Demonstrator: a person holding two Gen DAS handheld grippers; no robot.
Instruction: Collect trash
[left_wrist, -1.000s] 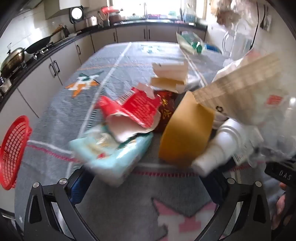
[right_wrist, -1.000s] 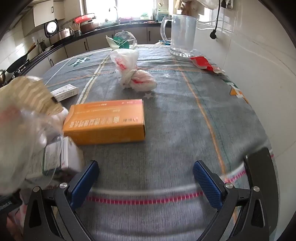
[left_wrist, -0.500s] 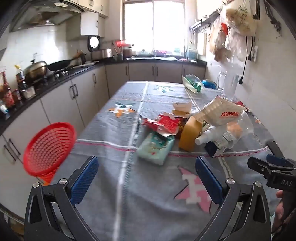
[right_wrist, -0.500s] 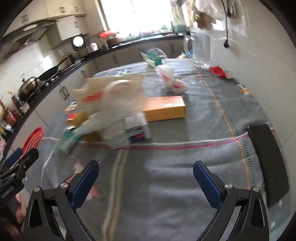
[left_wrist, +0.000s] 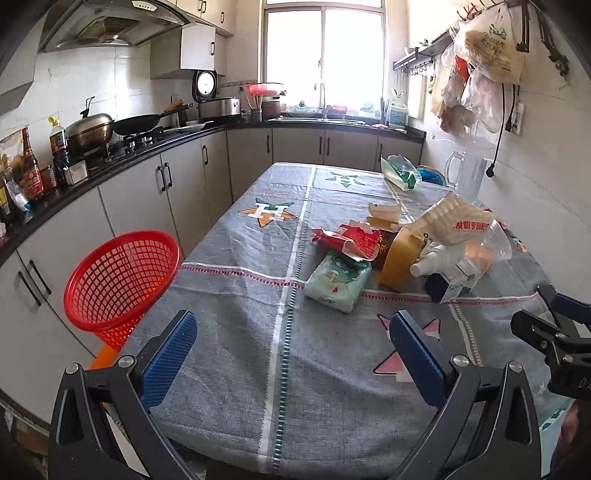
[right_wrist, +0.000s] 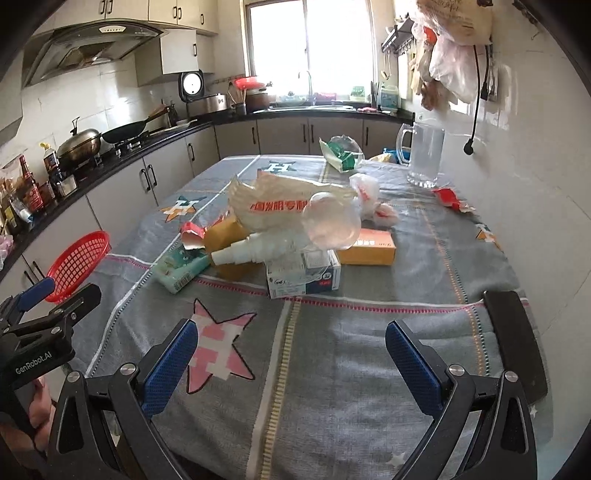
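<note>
Crowding the table (left_wrist: 236, 369), trash pile (left_wrist: 402, 254) beside basket (left_wrist: 118, 280).

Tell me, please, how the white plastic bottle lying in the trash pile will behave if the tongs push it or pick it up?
The white plastic bottle lies on its side across other packets, so a push would probably roll it off. It looks empty, likely light. Its smooth round body may slip between the tongs; gripping across the middle seems safer.

The surface (left_wrist: 258, 369) carries a grey cloth with star motifs. Lying on it near the middle: a teal tissue pack (left_wrist: 338, 282), an orange box (right_wrist: 365, 252), a white-and-blue carton (right_wrist: 303, 277) and a red wrapper (left_wrist: 347, 240). A clear jug (right_wrist: 424, 155) stands upright at the far right edge.
</note>
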